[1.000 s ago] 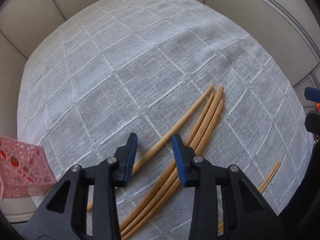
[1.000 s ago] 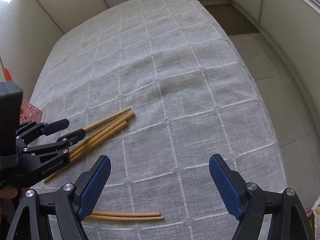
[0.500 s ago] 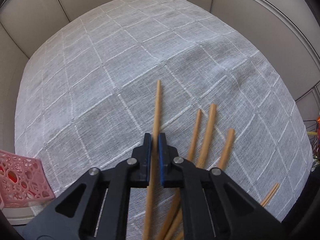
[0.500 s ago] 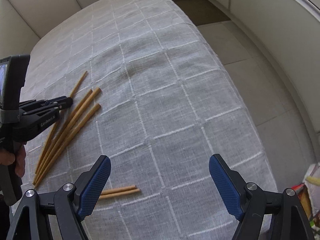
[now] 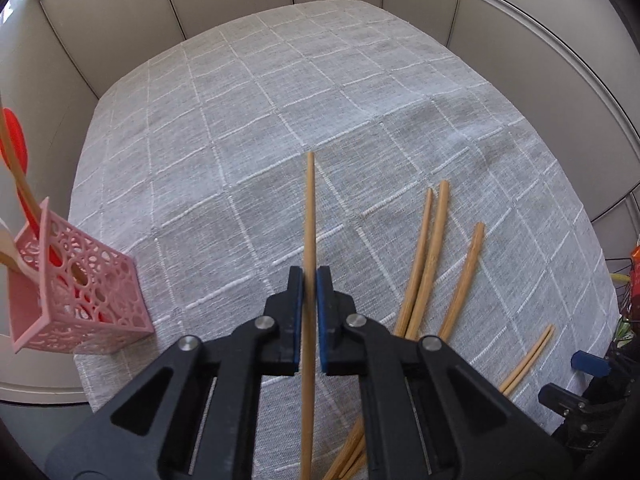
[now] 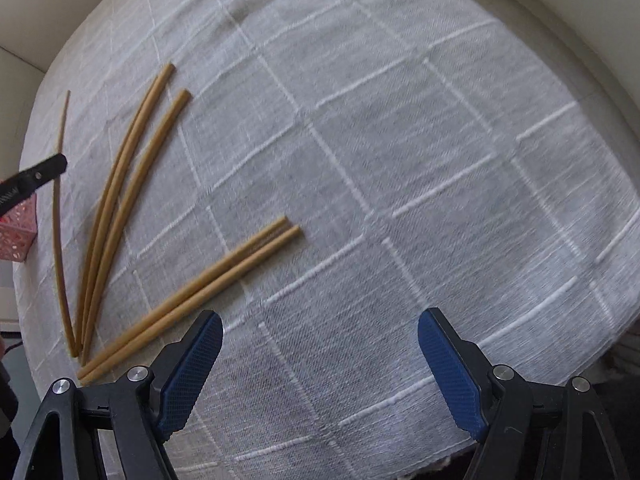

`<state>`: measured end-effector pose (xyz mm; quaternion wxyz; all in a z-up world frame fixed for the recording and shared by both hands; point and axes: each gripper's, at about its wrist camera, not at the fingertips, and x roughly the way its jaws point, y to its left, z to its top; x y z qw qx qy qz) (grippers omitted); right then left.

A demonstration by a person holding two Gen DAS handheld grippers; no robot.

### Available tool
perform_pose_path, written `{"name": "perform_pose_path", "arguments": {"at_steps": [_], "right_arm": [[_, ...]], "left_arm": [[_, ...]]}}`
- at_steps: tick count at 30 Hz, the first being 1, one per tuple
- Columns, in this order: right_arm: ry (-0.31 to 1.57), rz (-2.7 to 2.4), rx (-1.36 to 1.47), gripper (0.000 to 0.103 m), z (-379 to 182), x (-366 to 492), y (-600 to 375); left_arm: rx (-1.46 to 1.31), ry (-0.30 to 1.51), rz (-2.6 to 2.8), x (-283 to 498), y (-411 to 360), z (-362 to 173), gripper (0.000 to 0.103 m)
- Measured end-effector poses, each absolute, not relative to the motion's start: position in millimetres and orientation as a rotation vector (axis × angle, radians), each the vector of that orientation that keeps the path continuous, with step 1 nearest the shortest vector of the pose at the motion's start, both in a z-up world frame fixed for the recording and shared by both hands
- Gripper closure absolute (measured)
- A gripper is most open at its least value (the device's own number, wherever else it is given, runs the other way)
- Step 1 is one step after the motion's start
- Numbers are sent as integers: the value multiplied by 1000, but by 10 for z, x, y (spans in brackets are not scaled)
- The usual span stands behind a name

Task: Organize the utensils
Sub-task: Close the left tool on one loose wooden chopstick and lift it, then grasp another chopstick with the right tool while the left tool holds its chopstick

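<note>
Lifted off the cloth since a second before, one chopstick [image 5: 309, 216] sat pinched in the left gripper [image 5: 307, 280], liable to pivot, while the right gripper [image 6: 320, 344] gaped empty.

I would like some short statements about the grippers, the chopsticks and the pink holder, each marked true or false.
1. The left gripper is shut on one chopstick. True.
2. The right gripper holds a pair of chopsticks. False: it is open and empty; the pair lies on the tablecloth.
3. The pink holder is empty. False: utensils stand in it.
4. Three chopsticks lie right of the held one. True.
</note>
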<state>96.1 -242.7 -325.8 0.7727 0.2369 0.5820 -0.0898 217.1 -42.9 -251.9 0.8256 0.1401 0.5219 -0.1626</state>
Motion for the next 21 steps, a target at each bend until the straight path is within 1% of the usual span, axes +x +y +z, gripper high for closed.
{"name": "perform_pose_path", "arguments": {"at_steps": [5,12,13,15,16,18,19,20,21], "right_arm": [[1247,-199,482,18,-3236,1085,-2291],[1217,-217,457,22,-3192,1262,-2151],[1206,-225,437,33,-3183,1288,-2132],[1196,-252,395,38,-3170,1346,-2095],[1186,-252,376,42,-3163,1373,-2078],[1170,-266,331,57,-3150,1464,-2031],[1166,-269,318,63,-3146,1496,-2038],[1164,-270,312,65,-3142,1528,-2057],[1163,-266,313,70,-3134,1562,-2082]], "left_arm": [[271,1096,-347,2130,-371,-2422,95],[187,1093,-352,1997,-220,-2280,95],[176,1089,-351,1964,-193,-2248,95],[148,1081,-352,1911,-154,-2181,95],[132,1075,-352,1888,-128,-2141,95],[96,1055,-346,1831,-66,-2054,95],[81,1046,-343,1802,-27,-2019,95],[67,1040,-340,1787,0,-2003,96],[41,1034,-337,1762,51,-1986,96]]}}
